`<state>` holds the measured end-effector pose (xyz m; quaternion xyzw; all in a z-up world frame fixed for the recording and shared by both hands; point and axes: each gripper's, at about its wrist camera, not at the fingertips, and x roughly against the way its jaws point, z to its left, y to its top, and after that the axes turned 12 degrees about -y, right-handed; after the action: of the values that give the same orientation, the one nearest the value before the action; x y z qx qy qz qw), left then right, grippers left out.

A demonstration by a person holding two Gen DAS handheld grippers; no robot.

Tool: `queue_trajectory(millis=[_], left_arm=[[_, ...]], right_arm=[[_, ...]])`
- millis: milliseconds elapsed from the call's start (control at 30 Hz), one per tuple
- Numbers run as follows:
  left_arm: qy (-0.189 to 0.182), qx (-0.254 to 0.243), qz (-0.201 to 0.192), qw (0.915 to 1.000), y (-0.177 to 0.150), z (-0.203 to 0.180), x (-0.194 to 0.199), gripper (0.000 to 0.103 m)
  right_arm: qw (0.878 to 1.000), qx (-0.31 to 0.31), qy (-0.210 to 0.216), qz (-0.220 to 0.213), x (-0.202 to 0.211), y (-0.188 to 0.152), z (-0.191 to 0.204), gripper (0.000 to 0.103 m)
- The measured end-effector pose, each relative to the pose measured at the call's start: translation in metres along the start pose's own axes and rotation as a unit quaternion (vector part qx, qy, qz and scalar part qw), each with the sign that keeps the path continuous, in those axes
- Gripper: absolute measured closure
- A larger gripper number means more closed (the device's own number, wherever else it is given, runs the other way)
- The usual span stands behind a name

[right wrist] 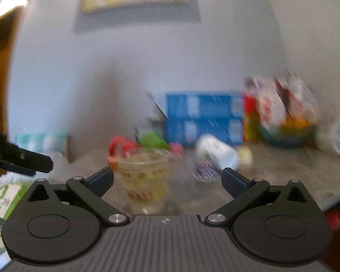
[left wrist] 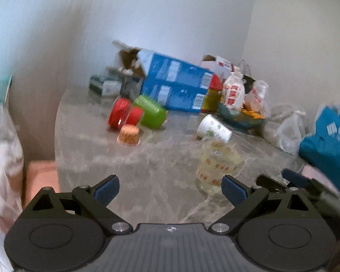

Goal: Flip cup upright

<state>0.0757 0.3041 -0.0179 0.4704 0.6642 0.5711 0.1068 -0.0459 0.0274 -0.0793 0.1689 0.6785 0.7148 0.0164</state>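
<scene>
A clear glass cup point(left wrist: 216, 165) with orange print stands upright on the grey marble table point(left wrist: 136, 170); it also shows in the right wrist view point(right wrist: 145, 181), blurred. My left gripper point(left wrist: 171, 191) is open and empty, with the cup just ahead of its right finger. My right gripper point(right wrist: 167, 181) is open and empty, the cup close ahead between the fingers, nearer the left one. A white paper cup point(left wrist: 213, 128) lies on its side behind the glass cup. My right gripper's fingers point(left wrist: 292, 179) show at the right of the left wrist view.
A green cup point(left wrist: 150, 112) and red cups point(left wrist: 122, 114) lie on their sides; an orange cup point(left wrist: 129, 134) stands upside down. Blue boxes point(left wrist: 176, 83), snack bags point(left wrist: 233, 90), a bowl point(left wrist: 240, 117), plastic bags point(left wrist: 287, 133) and a blue bag point(left wrist: 328, 145) crowd the back and right.
</scene>
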Motion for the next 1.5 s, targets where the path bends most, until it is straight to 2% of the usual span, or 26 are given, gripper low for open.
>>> queue_trajectory(millis=[67, 167, 333, 500, 800, 1500], left_arm=[[0.001, -0.022, 0.008, 0.9997, 0.013, -0.015, 0.003, 0.005], [0.005, -0.036, 0.032, 0.9988, 0.029, -0.032, -0.003, 0.005], [0.0, -0.064, 0.044, 0.997, 0.045, -0.05, -0.01, 0.005], [0.007, -0.065, 0.054, 0.9964, 0.049, -0.06, -0.006, 0.005], [0.027, -0.057, 0.059, 0.9963, 0.049, -0.064, 0.006, 0.005], [0.014, -0.052, 0.055, 0.997, 0.048, -0.07, 0.015, 0.005]], right_arm=[[0.998, -0.008, -0.013, 0.062, 0.004, 0.022, -0.006, 0.001], [0.993, -0.012, 0.001, 0.115, 0.011, 0.05, -0.018, 0.001], [0.99, -0.002, 0.005, 0.143, 0.017, 0.08, -0.031, 0.001], [0.985, -0.015, 0.006, 0.171, 0.012, 0.082, -0.041, 0.001], [0.985, -0.012, 0.017, 0.169, 0.019, 0.083, -0.041, 0.001], [0.986, -0.013, 0.03, 0.161, 0.028, 0.09, -0.039, 0.001]])
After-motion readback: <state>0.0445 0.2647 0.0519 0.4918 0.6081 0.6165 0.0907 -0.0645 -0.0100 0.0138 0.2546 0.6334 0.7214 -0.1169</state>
